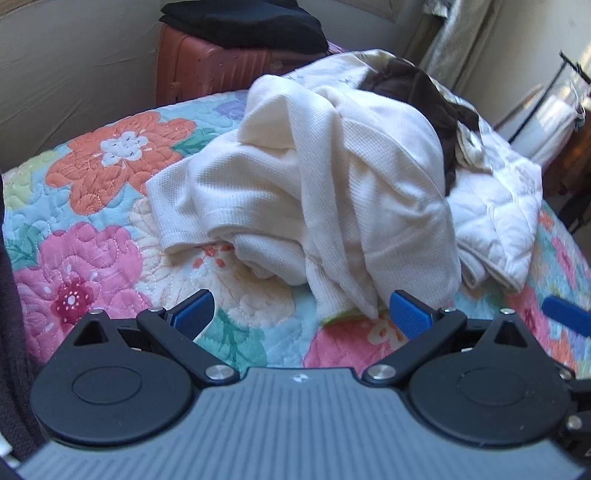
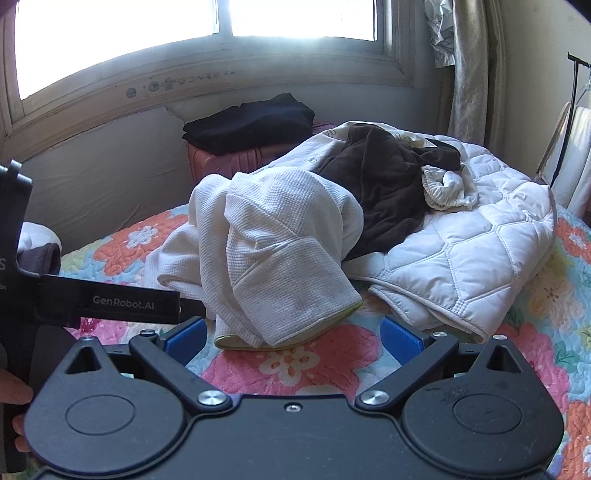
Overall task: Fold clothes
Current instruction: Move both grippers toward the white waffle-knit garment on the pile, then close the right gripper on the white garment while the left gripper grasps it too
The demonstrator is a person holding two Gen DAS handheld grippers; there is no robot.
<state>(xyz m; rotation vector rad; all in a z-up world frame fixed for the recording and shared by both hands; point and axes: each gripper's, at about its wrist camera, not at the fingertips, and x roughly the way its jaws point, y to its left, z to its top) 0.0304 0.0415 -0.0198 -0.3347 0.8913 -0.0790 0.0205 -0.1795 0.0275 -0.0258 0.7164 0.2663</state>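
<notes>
A crumpled cream waffle-knit garment (image 1: 325, 184) (image 2: 280, 251) lies heaped on the floral quilt (image 1: 92, 192) (image 2: 295, 365). Behind it lie a dark brown garment (image 2: 384, 184) (image 1: 417, 92) and a white quilted jacket (image 2: 472, 251) (image 1: 498, 214). My left gripper (image 1: 301, 314) is open just in front of the cream garment's lower hem, holding nothing. In the right wrist view my right gripper (image 2: 291, 338) is also open and empty, with the hem just beyond its blue fingertips. The left gripper's black body (image 2: 110, 299) shows at the left edge there.
A pink suitcase (image 1: 207, 70) (image 2: 229, 158) with folded black clothes (image 1: 243, 22) (image 2: 251, 122) on top stands by the wall at the bed's far side. A window and a curtain (image 2: 469, 74) are behind. A clothes rack (image 2: 569, 140) stands at the right.
</notes>
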